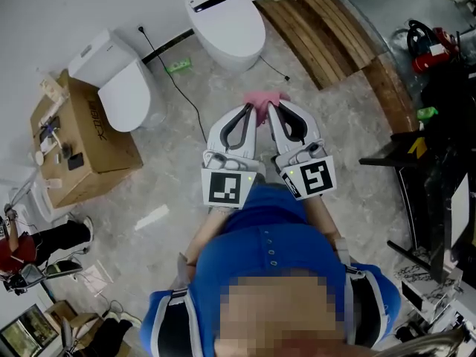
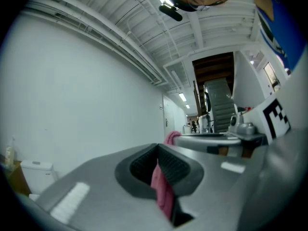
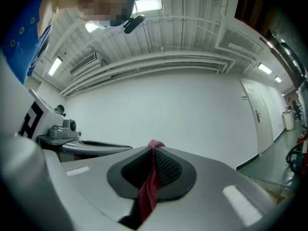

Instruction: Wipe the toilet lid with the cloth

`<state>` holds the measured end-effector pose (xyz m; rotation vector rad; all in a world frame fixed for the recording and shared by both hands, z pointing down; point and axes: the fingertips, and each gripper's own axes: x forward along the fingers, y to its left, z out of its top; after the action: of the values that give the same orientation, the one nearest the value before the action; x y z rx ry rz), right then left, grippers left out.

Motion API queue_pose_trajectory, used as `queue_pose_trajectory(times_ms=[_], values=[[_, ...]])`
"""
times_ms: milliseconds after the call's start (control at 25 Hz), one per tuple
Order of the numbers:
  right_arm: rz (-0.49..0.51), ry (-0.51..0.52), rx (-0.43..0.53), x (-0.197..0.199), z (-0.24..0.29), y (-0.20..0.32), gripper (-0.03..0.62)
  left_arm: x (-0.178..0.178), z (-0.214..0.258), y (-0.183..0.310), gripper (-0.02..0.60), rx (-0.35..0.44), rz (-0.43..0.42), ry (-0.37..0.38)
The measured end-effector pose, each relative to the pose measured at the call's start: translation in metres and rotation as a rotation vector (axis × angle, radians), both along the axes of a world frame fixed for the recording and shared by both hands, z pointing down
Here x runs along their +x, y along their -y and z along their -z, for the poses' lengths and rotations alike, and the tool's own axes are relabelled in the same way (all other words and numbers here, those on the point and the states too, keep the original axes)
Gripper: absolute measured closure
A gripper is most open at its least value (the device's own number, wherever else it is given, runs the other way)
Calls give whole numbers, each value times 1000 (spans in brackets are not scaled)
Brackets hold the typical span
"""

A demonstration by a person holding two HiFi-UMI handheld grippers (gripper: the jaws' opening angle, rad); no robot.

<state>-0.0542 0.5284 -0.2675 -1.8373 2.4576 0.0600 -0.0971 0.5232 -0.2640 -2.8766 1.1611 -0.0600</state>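
Observation:
A pink cloth (image 1: 264, 100) is stretched between my two grippers, which are held side by side in front of me. The left gripper (image 1: 251, 110) is shut on one edge of the cloth (image 2: 161, 188). The right gripper (image 1: 274, 111) is shut on the other edge (image 3: 148, 189). A white toilet with its lid (image 1: 225, 19) closed stands on the floor ahead, well beyond the cloth. A second white toilet (image 1: 123, 89) with a tank stands to the left. Both gripper views point upward at the wall and ceiling.
A cardboard box (image 1: 83, 146) with small items on top sits at the left. A black cable (image 1: 181, 89) runs across the floor between the toilets. Wooden planks (image 1: 327, 22) lie at the upper right, a black metal frame (image 1: 422, 171) at the right. A person (image 1: 39, 248) sits at the lower left.

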Motion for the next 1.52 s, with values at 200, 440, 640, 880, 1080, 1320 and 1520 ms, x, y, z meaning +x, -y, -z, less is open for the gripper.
queue_pose_trajectory(times_ms=[200, 440, 640, 880, 1080, 1320, 1520], values=[[39, 0, -12, -3, -4, 14, 583, -1, -9, 18, 578, -34, 5, -15], [37, 3, -9, 2, -9, 65, 583, 2, -12, 77, 578, -27, 4, -46], [51, 35, 33, 10, 1, 119, 583, 8, -12, 142, 578, -15, -20, -39], [36, 41, 63, 11, 9, 193, 583, 4, -11, 224, 578, -5, -43, -30], [21, 30, 61, 6, 5, 250, 583, -5, -11, 276, 578, -1, -64, -33], [46, 26, 69, 3, 11, 297, 583, -15, -17, 322, 578, -17, -30, -40], [104, 35, 52, 11, 4, 342, 583, -14, -30, 365, 578, -38, 30, -23]])
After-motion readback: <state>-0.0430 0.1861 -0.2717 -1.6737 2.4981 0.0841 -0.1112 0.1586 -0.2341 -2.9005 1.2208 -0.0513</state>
